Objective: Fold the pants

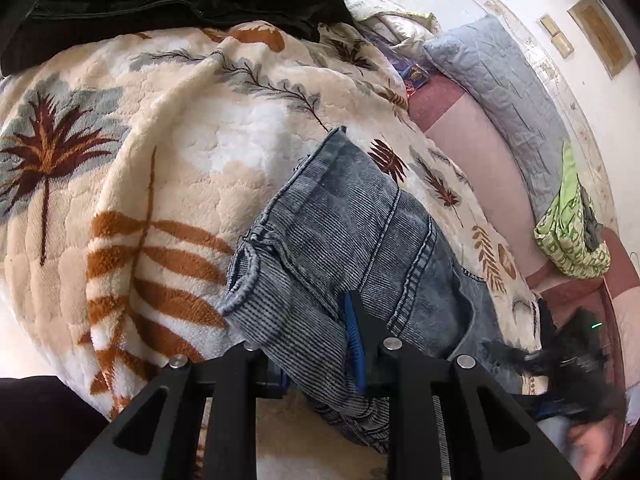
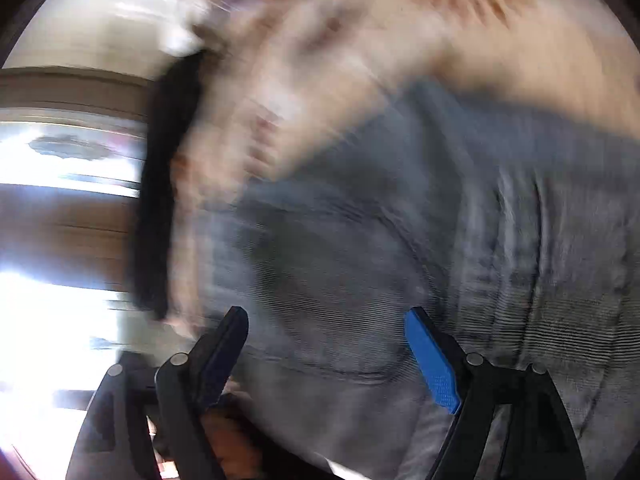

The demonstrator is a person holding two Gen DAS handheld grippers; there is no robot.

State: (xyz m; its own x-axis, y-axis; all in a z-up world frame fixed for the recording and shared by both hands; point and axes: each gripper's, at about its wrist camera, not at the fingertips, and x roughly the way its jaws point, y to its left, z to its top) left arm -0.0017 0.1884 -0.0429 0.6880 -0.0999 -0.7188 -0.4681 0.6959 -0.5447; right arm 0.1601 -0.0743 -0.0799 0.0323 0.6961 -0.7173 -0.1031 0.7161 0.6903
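Note:
Blue-grey denim pants (image 1: 352, 248) lie bunched on a cream blanket with leaf prints (image 1: 168, 168). My left gripper (image 1: 320, 344) is shut on a fold of the pants; the denim drapes over the left finger and only the blue pad of the right finger (image 1: 354, 344) shows. In the right wrist view, which is badly motion-blurred, my right gripper (image 2: 326, 340) is open just above the pants (image 2: 400, 240), with both fingers spread and nothing between them. The right gripper also shows blurred at the lower right of the left wrist view (image 1: 568, 356).
A black garment (image 1: 160, 4) lies at the far edge of the blanket. A grey quilted pillow (image 1: 492, 92) and a green patterned cloth (image 1: 572, 224) sit on the pink bed surface (image 1: 472, 144) to the right. A window with bright light (image 2: 60, 160) is at the left.

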